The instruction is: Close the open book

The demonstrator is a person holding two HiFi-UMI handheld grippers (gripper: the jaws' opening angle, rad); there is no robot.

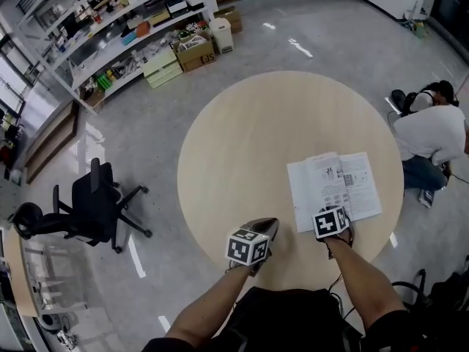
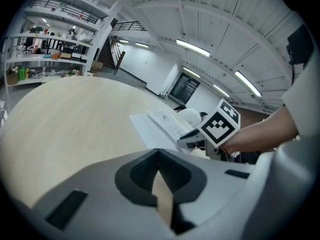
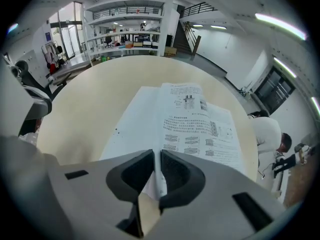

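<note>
Scene: round wooden table (image 1: 242,145) in a large workshop hall, with an open book (image 1: 333,189) lying flat towards its right-hand side, just ahead of the person working the two tools.
Right gripper (image 3: 157,156): jaws drawn in narrow on a thin white page (image 3: 158,180) at the book's near edge. The sheet stands on edge between the pads, right beside the centre fold.
Why there: a pinch at the near edge, close to the fold, looks chosen to give a firm hold on one side of the book, so that it can be swung over onto the other.
Left gripper (image 2: 159,151): jaws together with nothing between them, held over bare tabletop to the left of the book and apart from it — apparently kept out of the way so the page has room to turn.
Book's lie: the fold runs away from the person towards the far side of the table, slightly slanted in the head view. The spread's long axis runs across it, left to right — printed text and figures on the right, a plainer sheet on the left.
Stage: book not yet closed, and by the look of it the closing has barely begun.
</note>
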